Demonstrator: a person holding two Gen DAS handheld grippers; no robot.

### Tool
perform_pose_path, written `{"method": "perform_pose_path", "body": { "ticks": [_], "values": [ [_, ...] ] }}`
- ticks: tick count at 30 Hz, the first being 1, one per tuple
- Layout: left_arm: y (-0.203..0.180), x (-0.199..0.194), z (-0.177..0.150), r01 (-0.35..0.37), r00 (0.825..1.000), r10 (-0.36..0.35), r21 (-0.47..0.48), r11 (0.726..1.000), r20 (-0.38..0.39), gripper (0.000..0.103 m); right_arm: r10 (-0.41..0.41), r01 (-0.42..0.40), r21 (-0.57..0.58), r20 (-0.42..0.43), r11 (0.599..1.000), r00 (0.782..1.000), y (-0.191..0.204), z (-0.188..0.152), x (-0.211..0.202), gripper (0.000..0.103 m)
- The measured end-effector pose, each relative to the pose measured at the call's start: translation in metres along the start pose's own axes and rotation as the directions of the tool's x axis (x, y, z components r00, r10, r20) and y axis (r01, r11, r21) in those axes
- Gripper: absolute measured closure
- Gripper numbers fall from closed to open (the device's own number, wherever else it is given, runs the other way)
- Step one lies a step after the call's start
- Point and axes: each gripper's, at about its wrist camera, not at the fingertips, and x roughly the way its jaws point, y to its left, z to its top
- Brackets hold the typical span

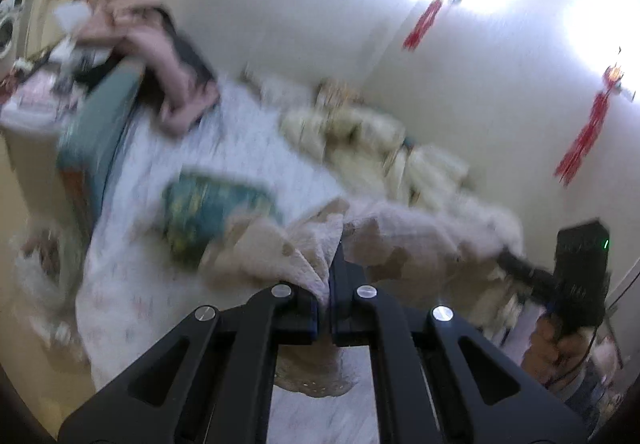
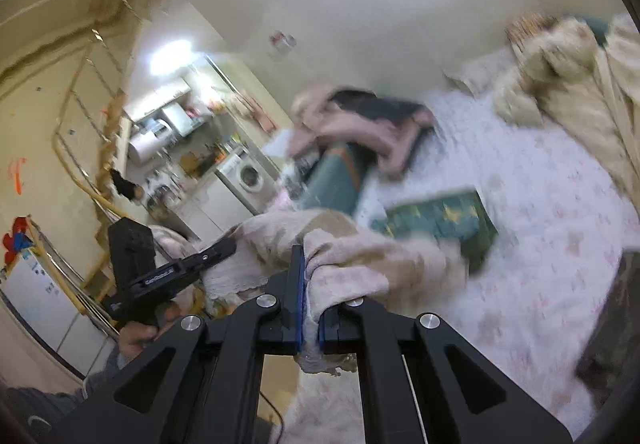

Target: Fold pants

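The left claw [image 1: 329, 280] and right claw [image 2: 310, 308] each pinch an edge of the pants [image 2: 360, 256], which hang stretched between them above the bed [image 2: 540, 244]. The cloth looks soft, light, fleecy, pink-beige and limp; it will likely sag, so corners or waistband suit gripping best.

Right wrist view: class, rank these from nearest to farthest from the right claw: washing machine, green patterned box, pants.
1. Pants, clamped in the right claw.
2. Green patterned box, just beyond, right, on the bed.
3. Washing machine, far back left.
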Motion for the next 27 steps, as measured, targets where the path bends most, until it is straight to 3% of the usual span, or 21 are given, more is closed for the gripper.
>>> {"method": "perform_pose_path", "body": {
  "ticks": [2,4,5,6,7,8,10,12,14,16,19,21,22,24,25,26,27],
  "values": [
    [0.015,0.02,-0.052,-0.042,0.993,0.039,-0.018,0.999,-0.11,0.101,-0.041,0.043,0.035,-0.069,0.998,0.997,-0.023,-0.036,0.01,0.099],
    [0.03,0.041,-0.1,-0.09,0.972,0.073,-0.068,0.994,-0.222,0.101,-0.074,0.091,0.11,-0.154,0.99,0.985,-0.061,-0.084,0.023,0.099],
    [0.039,0.056,-0.132,-0.124,0.949,0.091,-0.095,0.988,-0.301,0.101,-0.087,0.121,0.155,-0.211,0.98,0.974,-0.079,-0.108,0.032,0.099],
    [0.05,0.075,-0.17,-0.171,0.909,0.111,-0.116,0.978,-0.401,0.101,-0.111,0.173,0.213,-0.277,0.962,0.955,-0.104,-0.142,0.042,0.099],
    [0.055,0.083,-0.19,-0.193,0.888,0.121,-0.121,0.974,-0.445,0.101,-0.121,0.21,0.262,-0.318,0.942,0.94,-0.122,-0.169,0.047,0.099],
    [0.063,0.097,-0.225,-0.25,0.837,0.147,-0.13,0.96,-0.528,0.101,-0.12,0.235,0.3,-0.356,0.925,0.927,-0.135,-0.19,0.052,0.099],
    [0.067,0.108,-0.262,-0.281,0.785,0.161,-0.113,0.953,-0.598,0.101,-0.13,0.314,0.371,-0.444,0.874,0.887,-0.159,-0.241,0.058,0.098],
    [0.066,0.117,-0.287,-0.309,0.741,0.212,-0.043,0.95,-0.638,0.101,-0.106,0.341,0.431,-0.483,0.836,0.869,-0.168,-0.271,0.057,0.097],
    [0.066,0.116,-0.293,-0.323,0.735,0.228,-0.034,0.946,-0.638,0.099,-0.094,0.34,0.449,-0.487,0.826,0.869,-0.168,-0.282,0.052,0.094],
    [0.06,0.112,-0.291,-0.315,0.735,0.243,-0.002,0.949,-0.634,0.099,-0.114,0.369,0.432,-0.511,0.823,0.852,-0.165,-0.282,0.046,0.094],
    [0.061,0.104,-0.279,-0.313,0.734,0.249,0.01,0.95,-0.632,0.098,-0.158,0.43,0.387,-0.565,0.816,0.81,-0.166,-0.285,0.041,0.092],
    [0.072,0.097,-0.28,-0.357,0.714,0.299,0.038,0.933,-0.632,0.097,-0.2,0.501,0.353,-0.624,0.79,0.755,-0.167,-0.287,0.038,0.083],
    [0.079,0.096,-0.28,-0.383,0.7,0.318,0.039,0.923,-0.639,0.097,-0.218,0.528,0.342,-0.641,0.777,0.736,-0.168,-0.287,0.036,0.074],
    [0.093,0.094,-0.284,-0.453,0.663,0.35,0.018,0.891,-0.662,0.092,-0.265,0.564,0.31,-0.647,0.765,0.715,-0.17,-0.287,0.029,0.058],
    [0.098,0.092,-0.286,-0.484,0.645,0.359,0.003,0.875,-0.675,0.079,-0.296,0.578,0.298,-0.633,0.76,0.715,-0.169,-0.283,0.025,0.056],
    [0.101,0.087,-0.285,-0.491,0.648,0.352,-0.017,0.871,-0.676,0.071,-0.323,0.579,0.281,-0.61,0.765,0.723,-0.166,-0.275,0.023,0.056],
    [0.1,0.083,-0.282,-0.486,0.662,0.354,-0.02,0.874,-0.661,0.071,-0.335,0.549,0.25,-0.573,0.797,0.748,-0.16,-0.265,0.024,0.056]
  ]
}}
